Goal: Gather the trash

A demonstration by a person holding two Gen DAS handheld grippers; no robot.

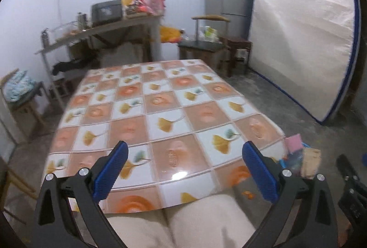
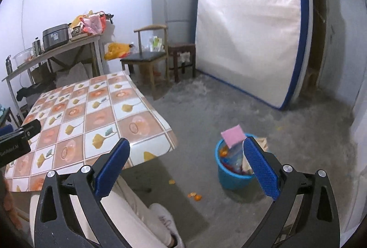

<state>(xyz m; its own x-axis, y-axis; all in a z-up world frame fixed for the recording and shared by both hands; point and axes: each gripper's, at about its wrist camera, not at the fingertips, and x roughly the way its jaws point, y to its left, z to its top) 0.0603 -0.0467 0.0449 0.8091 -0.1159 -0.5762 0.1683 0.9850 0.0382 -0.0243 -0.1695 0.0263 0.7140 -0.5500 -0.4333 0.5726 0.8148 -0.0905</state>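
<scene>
Two grippers are standing wide open with nothing between the pads: the left gripper (image 1: pixel 184 171) is pointing over the patterned tablecloth (image 1: pixel 160 110), the right gripper (image 2: pixel 187 166) toward the floor (image 2: pixel 298 133).

Trash location: a blue bucket (image 2: pixel 231 175) is sitting on the floor at 3 o'clock from the table corner, already holding wrappers and a pink card (image 2: pixel 232 134). Orange peel scraps (image 2: pixel 195 196) are lying loose on the floor at about 8 o'clock from the bucket.

Orientation: the pink card is sticking up out of the bucket, long axis near upright, tilting toward 11 o'clock.

Risks, as a judgement:
- the peel scraps are small and flat, so wide pads may be sliding over them
- the overfilled bucket may be shedding the card if a jaw is knocking it
- the person's shoe (image 2: pixel 167 222) is close to the scraps
</scene>
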